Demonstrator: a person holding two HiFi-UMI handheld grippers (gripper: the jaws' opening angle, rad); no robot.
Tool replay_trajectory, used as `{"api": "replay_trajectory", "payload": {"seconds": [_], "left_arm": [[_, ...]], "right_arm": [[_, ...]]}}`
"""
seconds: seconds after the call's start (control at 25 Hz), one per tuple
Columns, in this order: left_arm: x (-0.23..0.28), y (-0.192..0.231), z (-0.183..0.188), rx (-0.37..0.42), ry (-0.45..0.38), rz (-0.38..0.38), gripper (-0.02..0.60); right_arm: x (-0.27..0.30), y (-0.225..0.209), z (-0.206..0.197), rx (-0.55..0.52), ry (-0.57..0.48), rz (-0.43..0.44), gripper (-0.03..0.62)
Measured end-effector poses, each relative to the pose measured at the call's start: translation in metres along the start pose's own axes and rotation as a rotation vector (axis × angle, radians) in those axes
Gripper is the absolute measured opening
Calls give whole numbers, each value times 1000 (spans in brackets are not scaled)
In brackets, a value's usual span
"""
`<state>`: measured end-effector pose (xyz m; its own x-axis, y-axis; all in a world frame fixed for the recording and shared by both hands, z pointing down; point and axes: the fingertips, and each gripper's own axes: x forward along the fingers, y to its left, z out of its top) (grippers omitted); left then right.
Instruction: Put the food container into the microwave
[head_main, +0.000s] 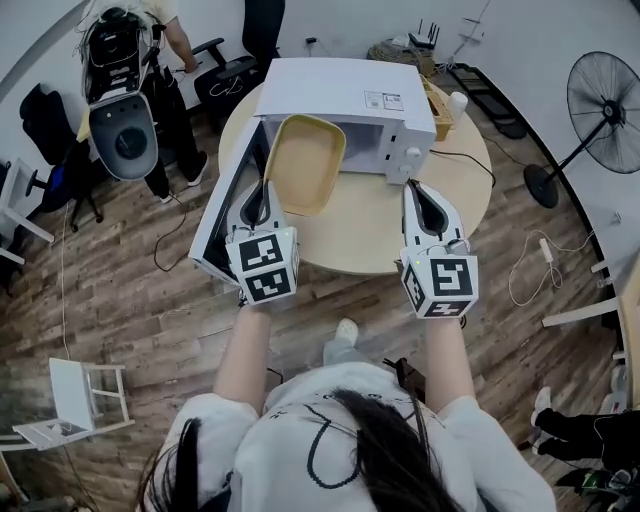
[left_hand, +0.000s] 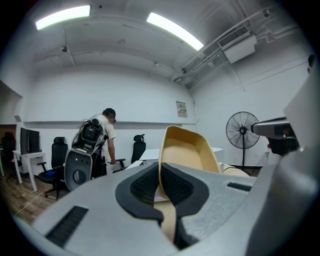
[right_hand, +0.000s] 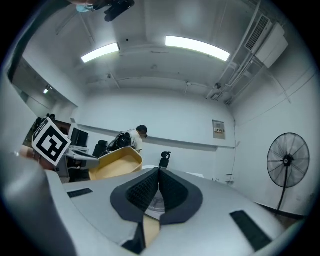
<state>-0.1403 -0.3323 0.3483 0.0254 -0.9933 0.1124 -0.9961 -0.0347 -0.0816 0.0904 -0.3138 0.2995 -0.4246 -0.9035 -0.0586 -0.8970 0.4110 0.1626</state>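
Note:
A tan, empty food container (head_main: 303, 163) hangs tilted on its edge in front of the open cavity of the white microwave (head_main: 345, 95). My left gripper (head_main: 264, 197) is shut on the container's near rim. In the left gripper view the rim (left_hand: 161, 172) sits pinched between the dark pads, and the container (left_hand: 186, 149) rises beyond them. The microwave door (head_main: 228, 205) stands swung open to the left. My right gripper (head_main: 413, 187) is shut on nothing, hovering over the table just in front of the microwave's control panel. From the right gripper view the container (right_hand: 114, 165) shows at the left.
The microwave stands on a round wooden table (head_main: 365, 235). A basket (head_main: 438, 106) sits behind it. A standing fan (head_main: 605, 100) is at the right. A person (head_main: 172, 45) and office chairs (head_main: 225, 70) are at the back left. A white chair (head_main: 80, 400) lies on the floor.

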Motion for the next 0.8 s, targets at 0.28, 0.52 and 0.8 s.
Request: {"api": "replay_trajectory", "payload": {"seconds": [0.28, 0.52, 0.8], "left_arm": [[61, -10, -33, -39, 102, 10, 18], [89, -22, -70, -63, 199, 7, 18], [113, -29, -110, -126, 299, 4, 18]], "right_arm": [[62, -26, -26, 25, 37, 53, 29], [88, -38, -57, 55, 90, 76, 29], [104, -44, -85, 80, 136, 91, 29]]}}
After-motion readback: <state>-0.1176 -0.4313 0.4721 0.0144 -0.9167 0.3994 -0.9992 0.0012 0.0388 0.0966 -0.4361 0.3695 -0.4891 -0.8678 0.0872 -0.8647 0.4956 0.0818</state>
